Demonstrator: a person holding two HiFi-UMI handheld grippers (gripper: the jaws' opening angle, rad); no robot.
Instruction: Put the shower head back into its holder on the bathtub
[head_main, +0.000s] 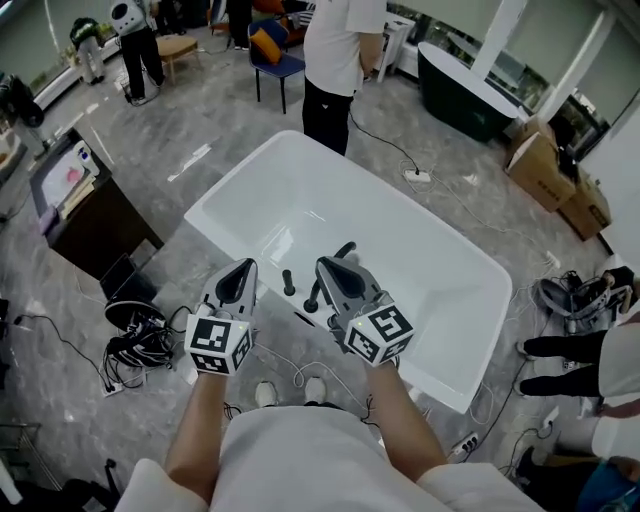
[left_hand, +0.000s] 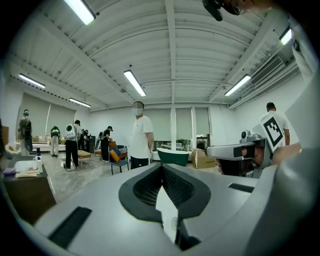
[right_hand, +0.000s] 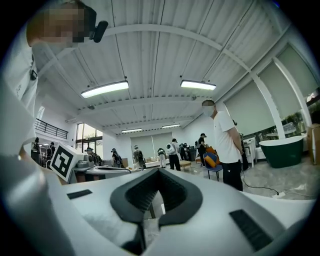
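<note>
White and glossy, the bathtub (head_main: 235, 175) lies slantwise on the grey marbled floor (head_main: 160, 130), and both grippers are held above its near rim. The left gripper (head_main: 243, 268) has its dark pads pressed together with nothing between them, and its own view shows the closed tip (left_hand: 161, 168) pointing across the room. The right gripper (head_main: 327, 266) is likewise closed and empty, its pads meeting at the tip (right_hand: 159, 173). Between the two, on the tub's near rim, stand black fittings (head_main: 288, 283). A slanted black piece (head_main: 344, 249) just beyond the right gripper's tip may be the shower head, but whether it sits in a holder cannot be made out. A person in a white shirt (head_main: 340, 50) stands at the tub's far end, with cardboard boxes (head_main: 545, 170) off to the right.
</note>
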